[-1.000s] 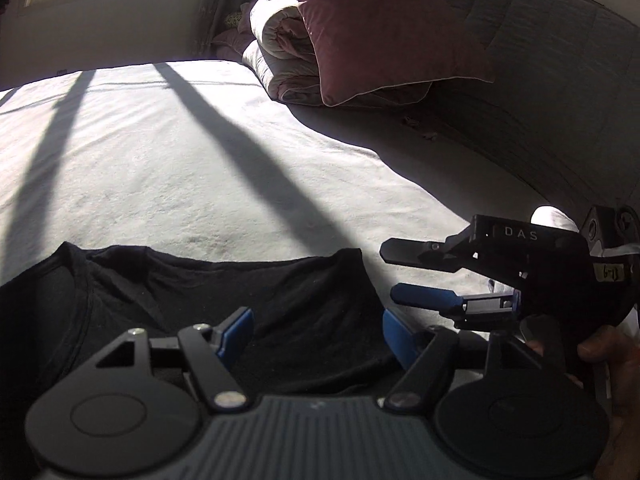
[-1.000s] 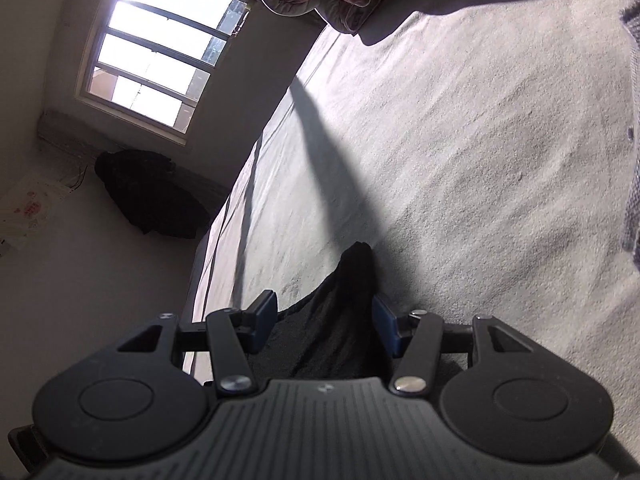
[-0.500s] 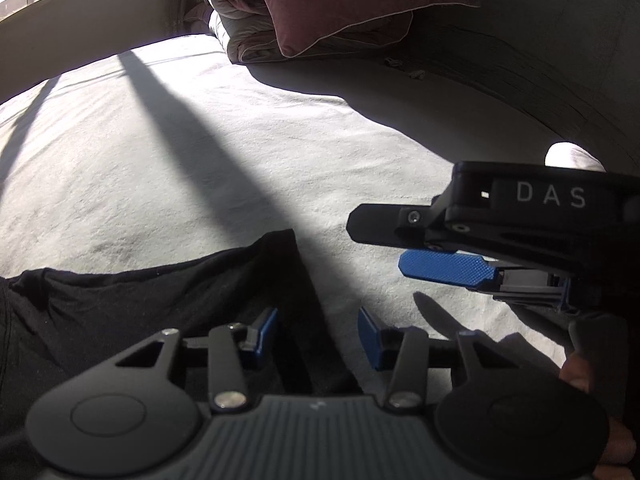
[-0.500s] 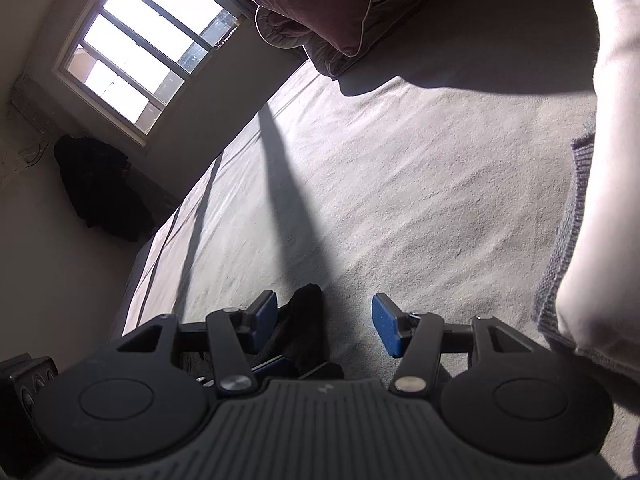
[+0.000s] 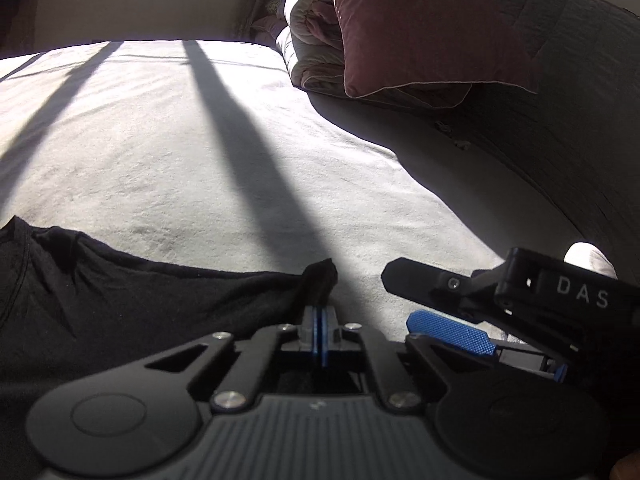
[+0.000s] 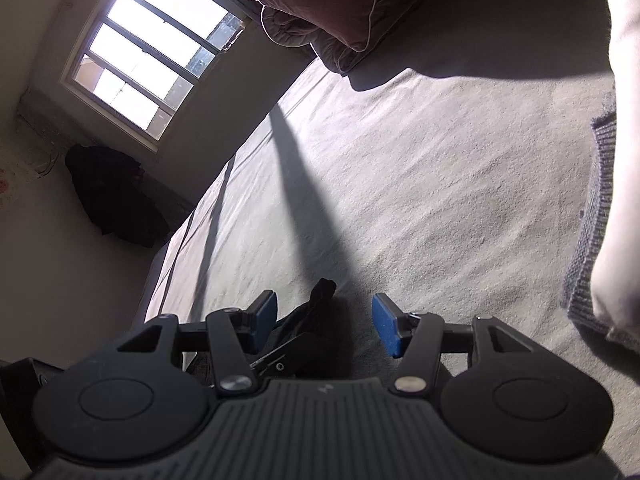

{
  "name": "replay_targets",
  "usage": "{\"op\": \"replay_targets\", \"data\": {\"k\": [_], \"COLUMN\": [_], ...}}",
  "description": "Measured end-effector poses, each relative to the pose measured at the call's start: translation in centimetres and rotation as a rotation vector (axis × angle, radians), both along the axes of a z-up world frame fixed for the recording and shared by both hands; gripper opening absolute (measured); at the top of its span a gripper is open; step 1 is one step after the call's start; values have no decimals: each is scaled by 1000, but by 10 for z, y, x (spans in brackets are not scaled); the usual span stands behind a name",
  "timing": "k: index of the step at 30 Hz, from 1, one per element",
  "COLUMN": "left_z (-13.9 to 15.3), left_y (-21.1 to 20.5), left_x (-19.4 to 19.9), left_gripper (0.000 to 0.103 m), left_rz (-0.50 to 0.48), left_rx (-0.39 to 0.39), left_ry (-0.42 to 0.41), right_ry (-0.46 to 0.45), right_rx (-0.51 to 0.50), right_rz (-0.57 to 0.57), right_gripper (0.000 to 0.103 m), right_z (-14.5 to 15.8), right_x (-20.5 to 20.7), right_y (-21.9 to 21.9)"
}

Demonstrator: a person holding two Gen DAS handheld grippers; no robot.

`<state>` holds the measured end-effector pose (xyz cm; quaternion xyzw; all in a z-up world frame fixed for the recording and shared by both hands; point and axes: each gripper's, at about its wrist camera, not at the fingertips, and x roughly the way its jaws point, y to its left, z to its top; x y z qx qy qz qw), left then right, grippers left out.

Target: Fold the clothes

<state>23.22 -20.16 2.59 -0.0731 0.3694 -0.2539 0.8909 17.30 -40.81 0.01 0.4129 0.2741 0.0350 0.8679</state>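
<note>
A corner of the black cotton T-shirt (image 5: 152, 312) is pinched between the closed blue pads of the left gripper (image 5: 320, 320), presumably so that edge can be carried over. Just right of it, the right gripper (image 6: 324, 326) is held spread beside the same corner, nothing gripped. The shirt is spread on the white bed sheet (image 5: 180, 152), leftward of both tools.

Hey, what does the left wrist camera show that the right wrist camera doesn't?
Only the left wrist view shows the left gripper shut on a corner of the black shirt, the shirt's wide spread across the bed, and the grey headboard. Only the right wrist view shows the window, a dark bundle on the floor below it, and a pale garment with a grey knit edge. Both show the white bedsheet, the maroon pillow, the shirt corner and the open right gripper.
</note>
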Motion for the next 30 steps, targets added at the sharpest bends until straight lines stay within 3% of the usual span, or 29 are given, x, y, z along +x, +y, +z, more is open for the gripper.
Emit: {"op": "replay_targets", "data": {"k": [6, 13, 21, 26, 28, 29, 30], "left_z": [16, 10, -19, -44, -50, -52, -54], "left_y": [55, 124, 199, 221, 227, 230, 233], "left_x": [7, 12, -3, -10, -9, -8, -7], "left_gripper": [2, 2, 2, 2, 4, 14, 31], "left_rz": [79, 184, 294, 304, 303, 307, 315], "left_rx": [-202, -362, -485, -502, -508, -517, -530], "left_ry": [38, 72, 71, 92, 109, 121, 128], "right_ry": [-7, -29, -49, -73, -82, -87, -92], "right_rx": [-4, 9, 26, 77, 98, 108, 118], "right_rz": [34, 133, 281, 414, 467, 494, 520], "right_gripper": [57, 57, 57, 57, 57, 57, 57], "right_z": [1, 3, -1, -5, -6, -7, -8], "right_x": [6, 16, 27, 31, 32, 33, 34], "right_y": [13, 40, 76, 95, 102, 106, 110]}}
